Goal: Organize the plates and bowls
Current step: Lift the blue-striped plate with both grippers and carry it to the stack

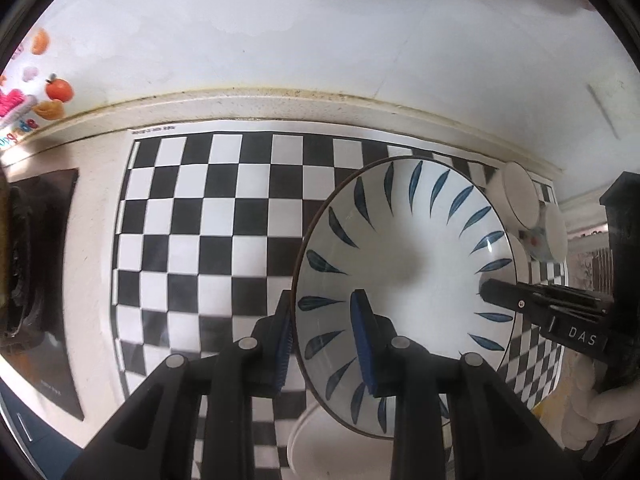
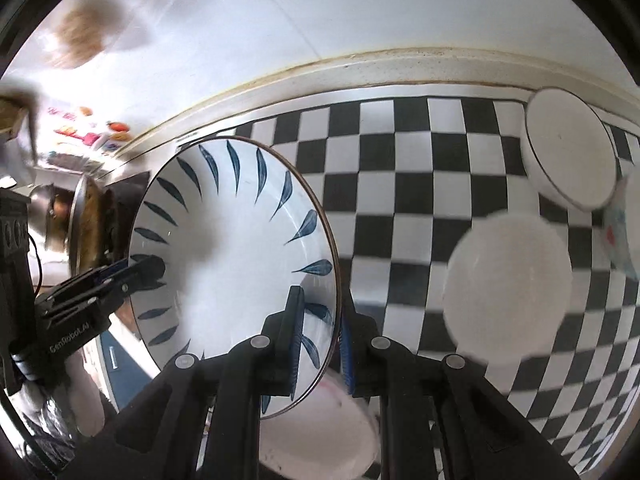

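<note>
A wide white bowl with blue leaf marks is held up over the checkered mat by both grippers. My left gripper is shut on its left rim, one pad inside and one outside. My right gripper is shut on its right rim; it shows in the left wrist view at the bowl's far edge. The left gripper shows in the right wrist view. A white plate lies under the bowl, partly hidden.
A checkered mat covers the counter up to the wall. Right of the held bowl stand a plain white bowl, a dark-rimmed white bowl and a patterned bowl. A dark stove area lies left.
</note>
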A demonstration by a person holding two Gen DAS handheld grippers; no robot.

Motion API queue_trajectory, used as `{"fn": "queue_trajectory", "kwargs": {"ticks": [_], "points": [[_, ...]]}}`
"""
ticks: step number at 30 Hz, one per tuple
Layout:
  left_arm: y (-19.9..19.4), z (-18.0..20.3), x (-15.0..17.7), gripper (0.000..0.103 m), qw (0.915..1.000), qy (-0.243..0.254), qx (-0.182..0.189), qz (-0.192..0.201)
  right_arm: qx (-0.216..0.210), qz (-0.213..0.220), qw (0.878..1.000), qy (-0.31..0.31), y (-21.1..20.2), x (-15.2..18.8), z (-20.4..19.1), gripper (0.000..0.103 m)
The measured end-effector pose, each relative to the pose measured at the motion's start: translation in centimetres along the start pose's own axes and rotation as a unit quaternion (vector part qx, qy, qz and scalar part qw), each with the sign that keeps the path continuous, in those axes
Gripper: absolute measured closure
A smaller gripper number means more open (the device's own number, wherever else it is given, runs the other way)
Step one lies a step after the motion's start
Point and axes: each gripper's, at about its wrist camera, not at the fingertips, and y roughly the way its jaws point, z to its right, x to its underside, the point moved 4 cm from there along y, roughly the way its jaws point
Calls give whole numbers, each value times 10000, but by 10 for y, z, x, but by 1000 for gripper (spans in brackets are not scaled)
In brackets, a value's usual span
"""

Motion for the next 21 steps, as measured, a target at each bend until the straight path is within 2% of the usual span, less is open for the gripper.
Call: {"fn": "queue_trajectory", "kwargs": {"ticks": [5, 10, 17, 21], "points": [[-26, 8, 31, 78, 9998, 152, 5, 97, -99, 122, 9999, -32, -20, 37, -5, 85], [-30, 16, 60, 78, 9996, 265, -10, 110, -163, 148, 9998, -33, -31, 77, -5, 85], [-18, 15, 107, 78, 9994, 312, -29, -147, -147, -8, 9999, 31, -13, 132, 3, 85], [2, 15, 130, 78, 9985, 356, -66, -418, -134, -194, 9997, 121, 8, 155, 14, 85]]}}
